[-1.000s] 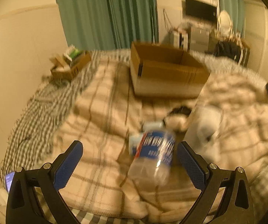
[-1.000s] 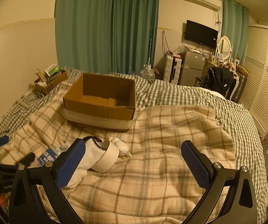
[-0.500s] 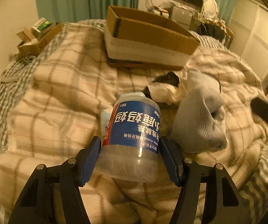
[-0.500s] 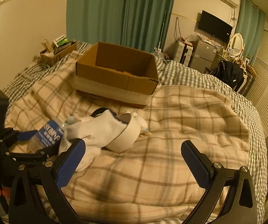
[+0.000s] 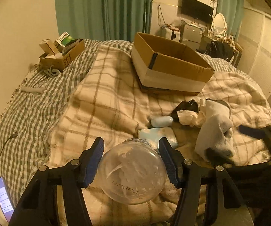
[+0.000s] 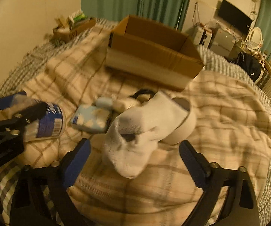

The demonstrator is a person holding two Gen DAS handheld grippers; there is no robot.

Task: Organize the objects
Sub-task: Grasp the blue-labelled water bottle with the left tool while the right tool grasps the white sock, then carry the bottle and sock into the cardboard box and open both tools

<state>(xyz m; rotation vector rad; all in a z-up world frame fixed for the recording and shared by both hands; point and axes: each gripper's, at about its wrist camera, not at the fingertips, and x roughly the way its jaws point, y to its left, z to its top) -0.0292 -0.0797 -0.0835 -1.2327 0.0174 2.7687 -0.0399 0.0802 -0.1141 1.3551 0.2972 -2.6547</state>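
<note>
My left gripper is shut on a clear plastic jar with a blue label, lifted off the bed with its base facing the camera; the jar also shows in the right wrist view. An open cardboard box sits on the plaid blanket beyond. My right gripper is open just in front of a white sock. The sock lies to the right of the jar. A pale blue packet, a small pale blue case, a white tape roll and a black item lie nearby.
A small carton full of boxes stands at the far left of the bed near the wall. A phone and a cable lie on the checked sheet at left. Curtains, a TV and furniture stand behind.
My left gripper closed on the jar and lifted and tipped it so its base faces the camera. My right gripper moved down and forward toward the white sock.
</note>
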